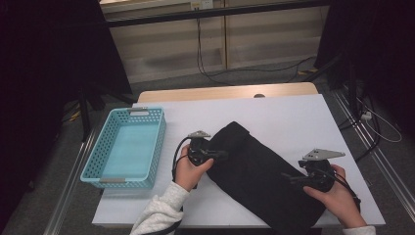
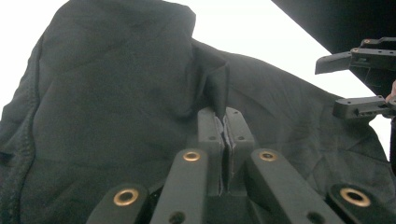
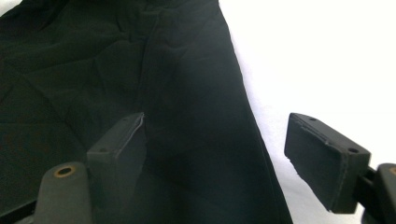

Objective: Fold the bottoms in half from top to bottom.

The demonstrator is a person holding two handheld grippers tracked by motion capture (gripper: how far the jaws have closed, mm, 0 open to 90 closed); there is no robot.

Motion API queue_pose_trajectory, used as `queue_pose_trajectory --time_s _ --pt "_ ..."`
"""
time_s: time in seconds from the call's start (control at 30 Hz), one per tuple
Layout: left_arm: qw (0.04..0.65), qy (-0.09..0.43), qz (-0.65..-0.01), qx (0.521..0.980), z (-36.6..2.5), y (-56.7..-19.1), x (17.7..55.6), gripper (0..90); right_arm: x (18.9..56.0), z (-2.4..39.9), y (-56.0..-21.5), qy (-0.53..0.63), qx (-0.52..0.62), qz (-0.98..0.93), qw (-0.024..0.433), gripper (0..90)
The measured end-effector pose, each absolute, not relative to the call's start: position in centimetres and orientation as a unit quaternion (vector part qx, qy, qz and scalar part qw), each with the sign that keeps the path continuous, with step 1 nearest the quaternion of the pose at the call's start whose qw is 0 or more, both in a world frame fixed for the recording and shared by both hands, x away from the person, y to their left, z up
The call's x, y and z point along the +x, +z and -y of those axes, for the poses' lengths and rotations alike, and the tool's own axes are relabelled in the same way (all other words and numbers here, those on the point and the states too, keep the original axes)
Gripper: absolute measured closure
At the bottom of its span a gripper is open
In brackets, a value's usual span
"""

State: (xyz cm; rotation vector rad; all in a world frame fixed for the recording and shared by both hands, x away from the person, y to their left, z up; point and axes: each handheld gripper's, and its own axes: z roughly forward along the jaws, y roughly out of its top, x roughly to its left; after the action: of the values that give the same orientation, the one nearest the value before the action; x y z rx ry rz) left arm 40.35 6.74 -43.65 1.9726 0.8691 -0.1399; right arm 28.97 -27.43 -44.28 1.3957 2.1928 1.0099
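Item 1: black fabric garment (image 1: 259, 178), soft and creased, lying diagonally from the centre to the lower right of the high view on the white table top (image 1: 293, 117). It looks folded into a long band; I cannot tell what kind of garment it is.

Item 2: left gripper (image 1: 222, 154), at centre-left of the high view, at the cloth's left edge. In the left gripper view I see its jaws together, clamped on a raised pinch of the black fabric.

Item 3: right gripper (image 1: 289, 178), lower right of the high view, over the cloth's lower part. In the right gripper view its jaws stand apart, one over the fabric and one over bare table past the cloth's edge; they straddle the hem and press on nothing.

Item 4: turquoise perforated plastic basket (image 1: 105, 142), left of the frame, with nothing inside.

Progress, as I judge it: one side is gripped and the other is lined up but not taken. Closing the right jaws, any further folding and the move to the basket all remain.
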Motion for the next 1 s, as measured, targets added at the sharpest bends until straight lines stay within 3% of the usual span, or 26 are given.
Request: queue_pose_trajectory --time_s 1.0 --pt "0.468 -0.068 -0.334 0.815 -5.6 -44.1 39.5 87.8 29.3 27.1 -44.1 0.363 0.489 -0.774 0.173 20.6"
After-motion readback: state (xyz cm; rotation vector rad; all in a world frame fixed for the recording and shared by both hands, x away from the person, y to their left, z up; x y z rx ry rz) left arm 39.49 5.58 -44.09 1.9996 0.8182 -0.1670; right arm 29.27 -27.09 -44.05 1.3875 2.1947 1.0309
